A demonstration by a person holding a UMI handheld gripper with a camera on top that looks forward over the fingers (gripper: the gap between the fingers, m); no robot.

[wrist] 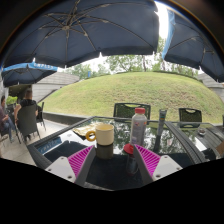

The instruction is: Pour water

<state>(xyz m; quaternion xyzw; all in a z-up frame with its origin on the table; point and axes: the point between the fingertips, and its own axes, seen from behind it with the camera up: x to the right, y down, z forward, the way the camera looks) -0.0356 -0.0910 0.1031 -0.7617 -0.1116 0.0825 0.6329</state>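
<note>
My gripper (108,163) is open, its magenta pads (68,161) spread wide over a glass table (60,142). A cream cup (104,133) on a dark base stands just ahead, between the fingers and touching neither. A small clear bottle with a red cap (128,150) is close to the right pad, with a gap to the left one. A taller clear bottle with a red cap (138,126) stands beyond it. A yellow mug (90,133) sits left of the cream cup.
A dark slim bottle (160,124) stands to the right. Chairs (190,115) line the table's far side. A person (25,106) sits at the left. A large umbrella (90,30) hangs overhead, with a lawn behind.
</note>
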